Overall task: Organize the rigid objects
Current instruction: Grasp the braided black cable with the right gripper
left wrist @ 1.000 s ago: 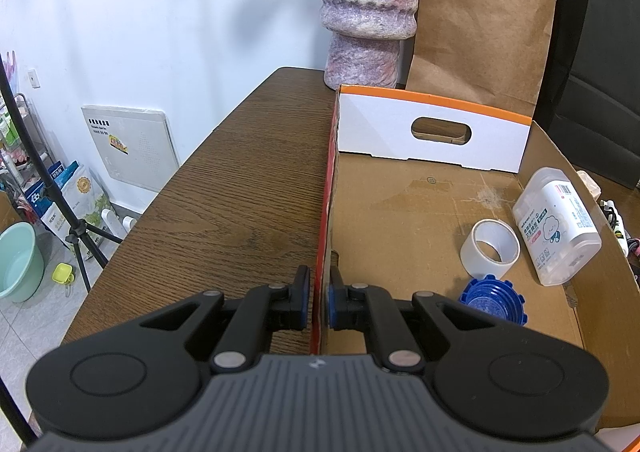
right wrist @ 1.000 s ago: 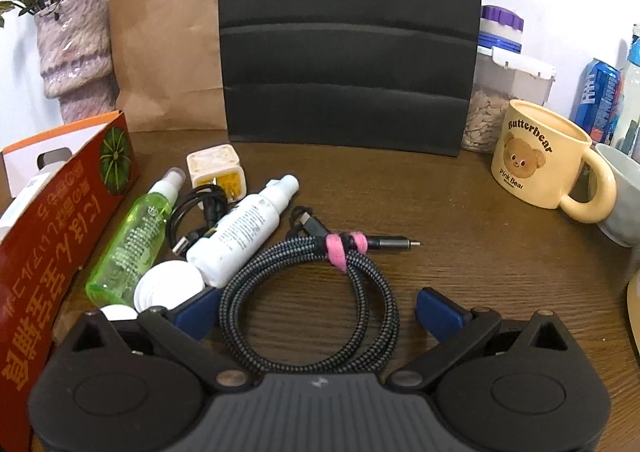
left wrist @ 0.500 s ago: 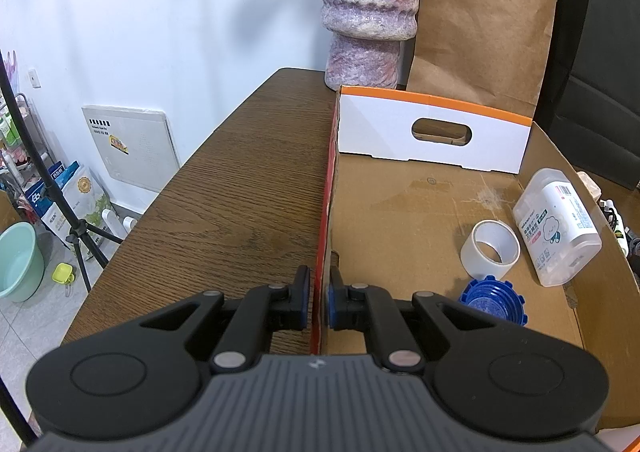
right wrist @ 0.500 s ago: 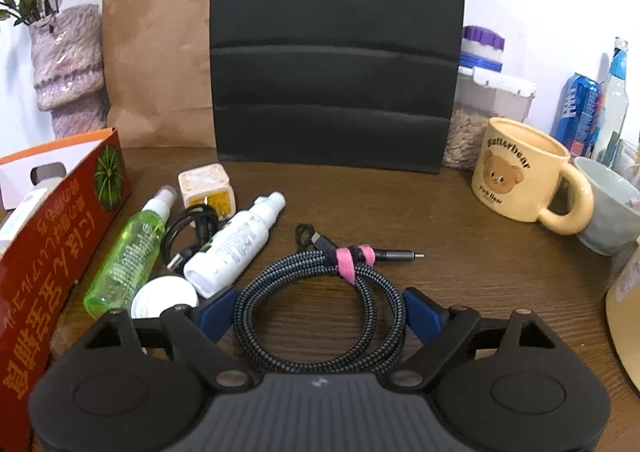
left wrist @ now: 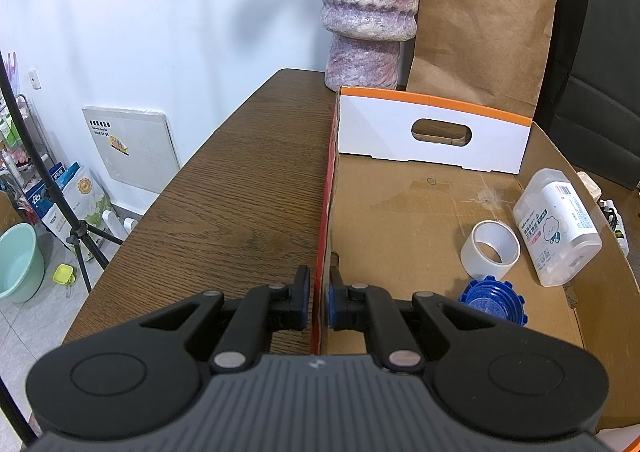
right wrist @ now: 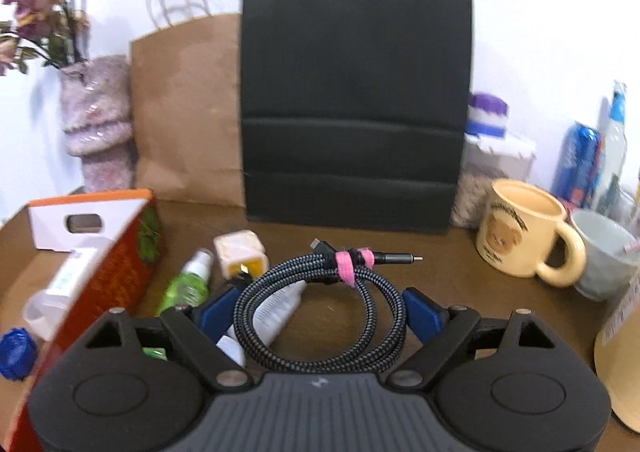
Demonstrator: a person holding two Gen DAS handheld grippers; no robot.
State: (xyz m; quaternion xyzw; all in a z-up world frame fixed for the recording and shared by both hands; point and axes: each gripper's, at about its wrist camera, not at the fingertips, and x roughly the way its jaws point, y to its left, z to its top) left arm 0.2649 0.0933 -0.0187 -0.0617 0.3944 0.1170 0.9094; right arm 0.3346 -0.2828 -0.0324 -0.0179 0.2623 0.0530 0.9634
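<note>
My left gripper (left wrist: 319, 302) is shut on the left wall of the open cardboard box (left wrist: 325, 211), one finger on each side. Inside the box lie a tape roll (left wrist: 490, 250), a blue cap (left wrist: 494, 302) and a clear white-labelled bottle (left wrist: 556, 238). My right gripper (right wrist: 320, 310) is shut on a coiled braided cable (right wrist: 320, 316) with a pink tie and holds it above the table. Under it lie a green spray bottle (right wrist: 186, 286), a white bottle (right wrist: 280, 310) and a yellow-white charger cube (right wrist: 240, 258). The box shows at the left of the right wrist view (right wrist: 108, 276).
A black paper bag (right wrist: 356, 91), a brown paper bag (right wrist: 188, 111) and a purple vase (right wrist: 100, 123) stand at the back of the wooden table (left wrist: 240, 179). A bear mug (right wrist: 524, 228), a grey cup (right wrist: 604, 252), cans and a container stand at the right.
My right gripper closed on the coiled cable and lifted it off the table; the view rose and shifted. My left gripper has not moved.
</note>
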